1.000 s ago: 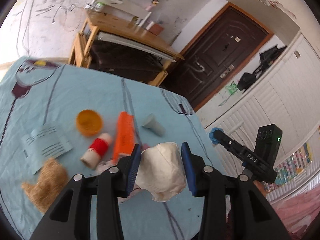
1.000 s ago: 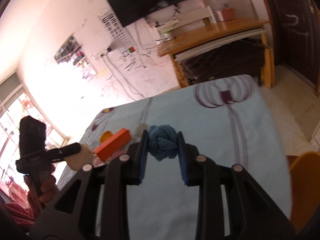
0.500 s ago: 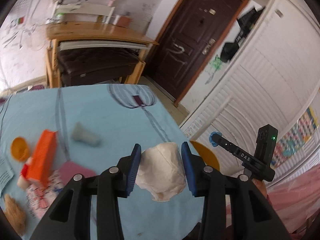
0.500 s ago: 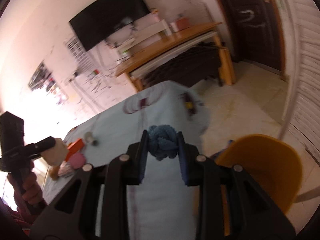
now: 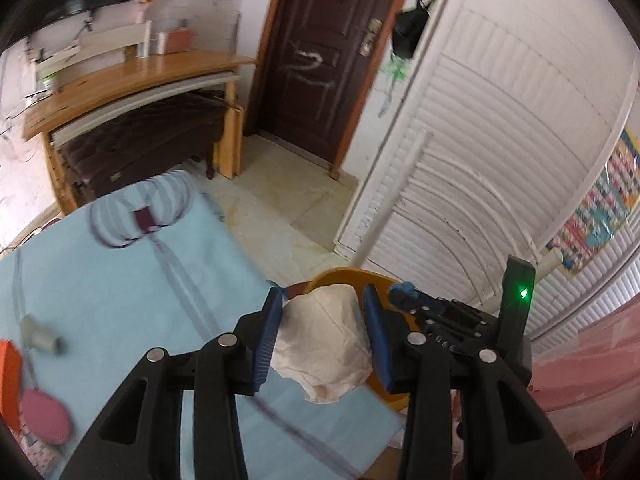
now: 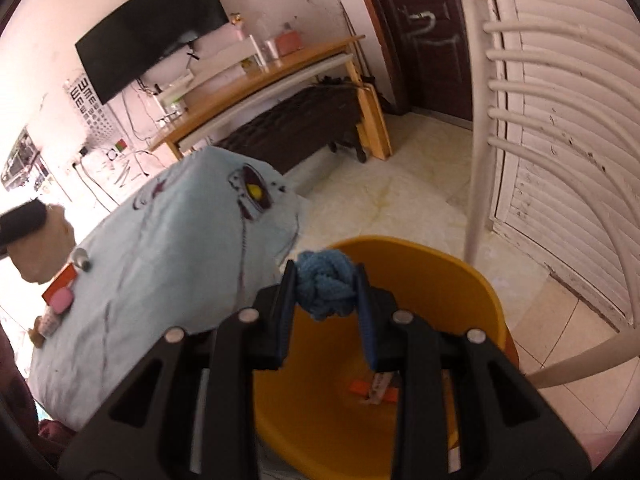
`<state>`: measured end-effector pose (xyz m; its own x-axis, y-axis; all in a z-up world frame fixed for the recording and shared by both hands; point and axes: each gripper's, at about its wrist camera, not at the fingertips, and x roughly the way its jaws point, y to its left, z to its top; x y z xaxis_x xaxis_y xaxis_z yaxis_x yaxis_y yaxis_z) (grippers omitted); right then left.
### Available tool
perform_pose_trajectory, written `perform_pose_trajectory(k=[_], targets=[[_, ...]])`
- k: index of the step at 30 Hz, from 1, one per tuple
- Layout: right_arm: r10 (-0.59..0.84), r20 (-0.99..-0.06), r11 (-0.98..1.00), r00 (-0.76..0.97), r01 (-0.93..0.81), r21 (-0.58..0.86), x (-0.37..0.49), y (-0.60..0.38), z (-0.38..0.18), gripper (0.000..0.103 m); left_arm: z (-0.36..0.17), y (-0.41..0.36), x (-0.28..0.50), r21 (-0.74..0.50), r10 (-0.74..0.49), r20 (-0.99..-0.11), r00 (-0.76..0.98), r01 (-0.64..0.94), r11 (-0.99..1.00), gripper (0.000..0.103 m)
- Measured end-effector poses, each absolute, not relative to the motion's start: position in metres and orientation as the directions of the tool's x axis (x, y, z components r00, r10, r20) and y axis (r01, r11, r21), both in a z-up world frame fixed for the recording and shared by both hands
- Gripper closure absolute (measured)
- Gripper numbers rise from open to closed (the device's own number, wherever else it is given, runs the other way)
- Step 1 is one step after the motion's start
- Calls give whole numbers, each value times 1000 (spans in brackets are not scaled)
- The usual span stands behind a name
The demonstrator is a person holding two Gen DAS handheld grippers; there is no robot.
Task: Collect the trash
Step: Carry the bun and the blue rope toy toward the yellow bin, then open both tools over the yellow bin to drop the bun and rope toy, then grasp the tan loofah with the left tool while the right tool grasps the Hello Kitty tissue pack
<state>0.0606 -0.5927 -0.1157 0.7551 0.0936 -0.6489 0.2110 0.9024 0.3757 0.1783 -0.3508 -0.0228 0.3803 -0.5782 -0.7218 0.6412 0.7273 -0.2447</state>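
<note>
My left gripper [image 5: 322,322] is shut on a crumpled white paper wad [image 5: 326,344], held at the table's right edge beside the yellow bin [image 5: 344,276]. My right gripper [image 6: 326,296] is shut on a blue knotted cloth ball [image 6: 326,286], held over the open yellow bin [image 6: 432,280], which holds a small orange scrap [image 6: 360,388]. The right gripper with the blue ball [image 5: 402,290] also shows in the left wrist view. The left gripper's white wad [image 6: 44,248] shows at the left in the right wrist view.
The blue-clothed table [image 5: 120,280] carries a grey cone [image 5: 40,334], an orange box [image 5: 8,380] and a pink disc [image 5: 46,416] at its left. A white slatted chair back [image 6: 476,120] stands behind the bin. A wooden desk [image 5: 132,76] and a dark door [image 5: 320,40] lie beyond.
Both grippers have swung right, off the table toward the yellow bin, each still holding its item. The right gripper now hangs over the bin's opening.
</note>
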Motion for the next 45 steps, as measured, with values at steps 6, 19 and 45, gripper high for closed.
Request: perform_pose_trajectory(k=[6,19,45], targets=[[131,-645,866,753,229,444,53,-617,-135,60,-43,-404,184,-236,-549,-766,335,649,724,66],[155,-603,807,782,252,534,40,-642,-143,42,-71,-454,186,-244,-523,-805,282,645,724,56],[250,-584,905,772,27,424,78,-539,-70,31,-14,-277,185,-322,-527,-688,498,441,838,25]])
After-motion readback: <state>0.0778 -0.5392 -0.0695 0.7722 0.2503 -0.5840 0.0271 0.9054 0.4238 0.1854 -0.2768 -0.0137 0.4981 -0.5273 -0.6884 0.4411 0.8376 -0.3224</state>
